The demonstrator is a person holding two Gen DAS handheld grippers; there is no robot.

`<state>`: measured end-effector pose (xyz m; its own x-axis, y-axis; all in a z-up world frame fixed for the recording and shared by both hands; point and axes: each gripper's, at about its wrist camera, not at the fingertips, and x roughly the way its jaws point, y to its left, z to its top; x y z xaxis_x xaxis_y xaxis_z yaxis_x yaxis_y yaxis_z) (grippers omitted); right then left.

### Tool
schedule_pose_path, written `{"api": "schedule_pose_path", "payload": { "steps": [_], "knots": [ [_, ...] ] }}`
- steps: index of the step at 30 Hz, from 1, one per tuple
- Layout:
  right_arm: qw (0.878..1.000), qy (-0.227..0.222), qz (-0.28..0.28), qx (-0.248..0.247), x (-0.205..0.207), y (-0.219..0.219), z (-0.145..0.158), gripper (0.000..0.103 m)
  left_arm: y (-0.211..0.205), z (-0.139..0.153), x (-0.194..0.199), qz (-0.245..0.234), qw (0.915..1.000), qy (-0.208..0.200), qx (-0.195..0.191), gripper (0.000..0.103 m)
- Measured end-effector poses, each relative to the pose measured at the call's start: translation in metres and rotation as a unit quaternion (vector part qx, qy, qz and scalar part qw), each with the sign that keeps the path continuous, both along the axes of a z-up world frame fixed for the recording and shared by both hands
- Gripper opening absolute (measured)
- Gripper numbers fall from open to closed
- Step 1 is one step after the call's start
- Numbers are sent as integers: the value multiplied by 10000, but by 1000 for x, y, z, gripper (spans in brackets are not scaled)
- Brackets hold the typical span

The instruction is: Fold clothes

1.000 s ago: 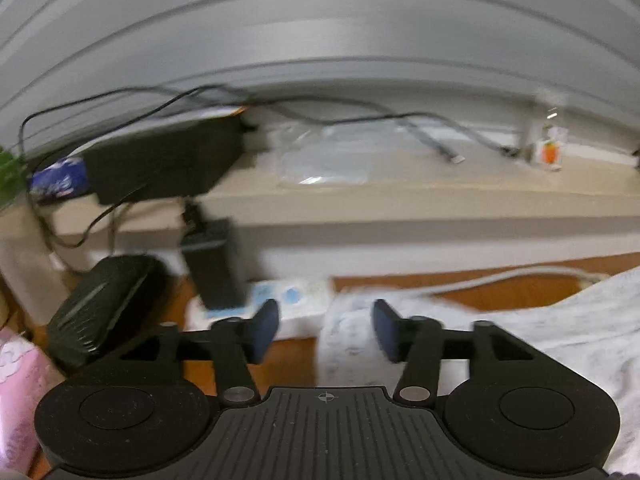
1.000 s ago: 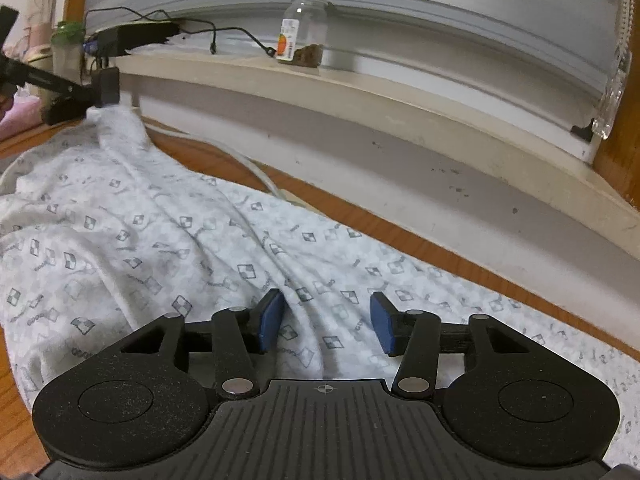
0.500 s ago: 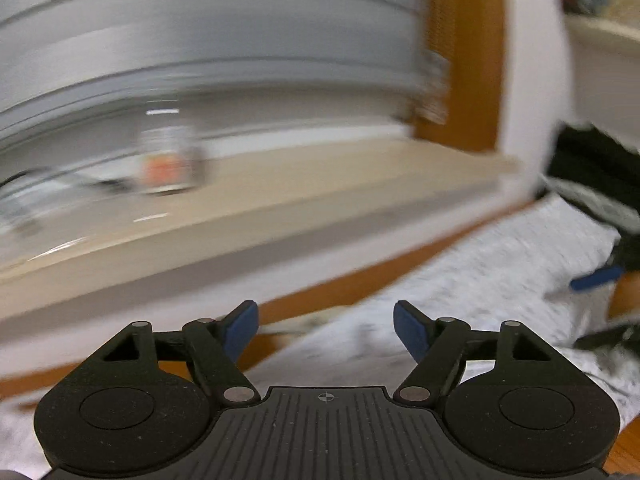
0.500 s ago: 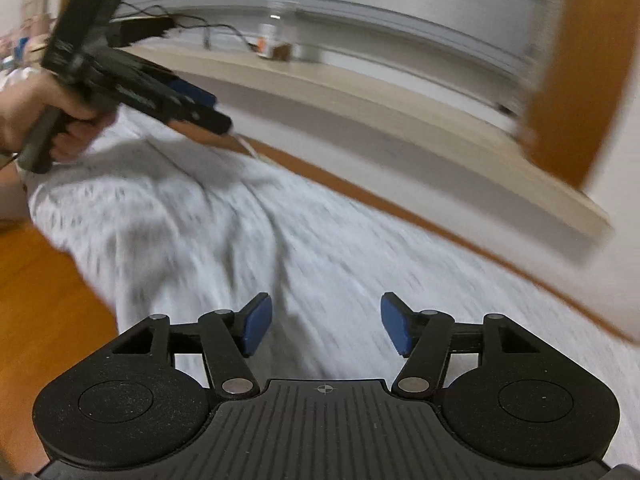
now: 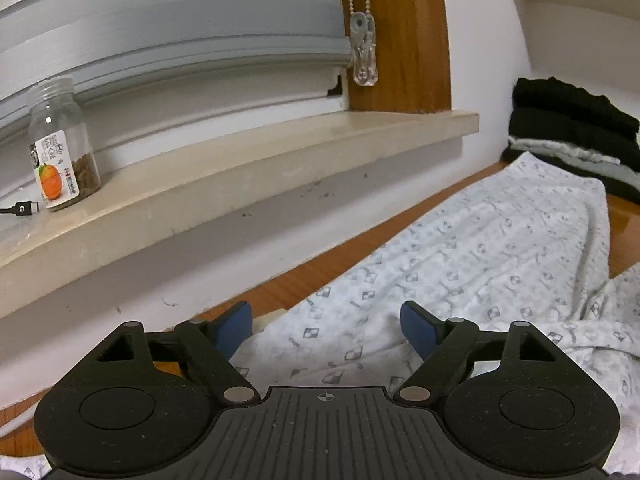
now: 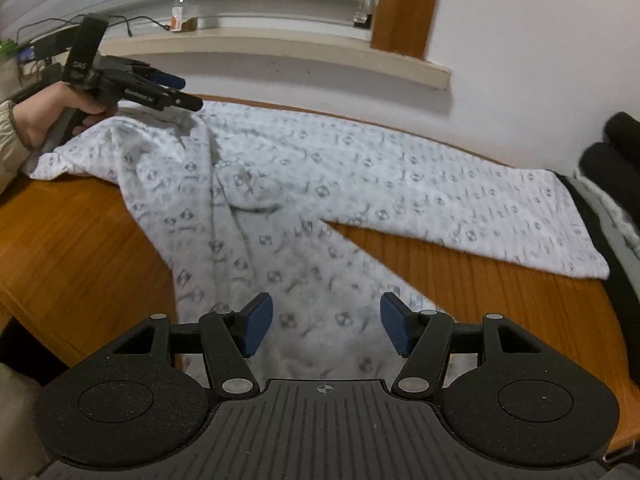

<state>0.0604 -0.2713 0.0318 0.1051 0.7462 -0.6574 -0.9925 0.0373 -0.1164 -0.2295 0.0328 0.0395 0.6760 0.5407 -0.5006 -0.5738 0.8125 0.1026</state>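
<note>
Trousers (image 6: 304, 184): we are viewing them spread legs-apart below the windowsill (image 6: 248, 46), for folding.
Left gripper (image 5: 326, 326): gaping, empty.
Right gripper (image 6: 326, 328): gaping, empty.

Both tools are matte black plastic: the left gripper (image 5: 326, 326) and the right gripper (image 6: 326, 326) each carry two blue rubber pads on black linkage arms with silver pivot screws, two round discs, a ribbed centre plate and a small crosshair mark. A beige sleeve (image 6: 8, 140) covers the person's left wrist.
</note>
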Motion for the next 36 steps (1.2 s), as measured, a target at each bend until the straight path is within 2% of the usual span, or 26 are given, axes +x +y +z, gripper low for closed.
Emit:
{"api": "schedule_pose_path", "payload": {
  "steps": [1,2,6,14,17,24,25,26,28,31,34,36],
  "knots": [
    [10000,21,19,2,-5,-1,0,59,0,0,-1,1,10000,0,-4,84],
    [10000,41,37,5,-9,-1,1,52,0,0,-1,-8,10000,2,-13,85],
    [9998,76,193,-32,-28,-4,2,35,0,-1,-1,-104,9999,21,-43,85],
    [9986,33,508,155,-51,-7,14,34,-2,-3,2,-154,9998,124,29,85],
    [9985,150,522,31,-55,-1,8,34,-3,-3,4,-165,9997,158,50,85],
    [9981,26,595,-163,-60,-4,-6,34,0,-3,1,-142,9999,70,-32,85],
    [9980,15,613,-148,-59,-5,-7,32,-1,-3,0,-150,9999,51,-7,85],
    [9981,-52,598,-160,-58,-5,-7,18,-2,-2,0,-157,9999,33,18,85],
    [9978,-285,580,-173,-55,-4,-6,6,-2,0,-3,-262,9996,-81,-22,85],
    [9941,-879,624,-70,-48,0,3,4,-1,4,-9,-535,9979,-261,-268,85],
    [9896,-1357,441,160,-31,10,20,4,-4,1,-5,-785,9961,-92,-387,85],
    [9889,-1424,284,310,-17,18,28,4,-5,-2,-2,-951,9944,20,-467,85]
  ]
}}
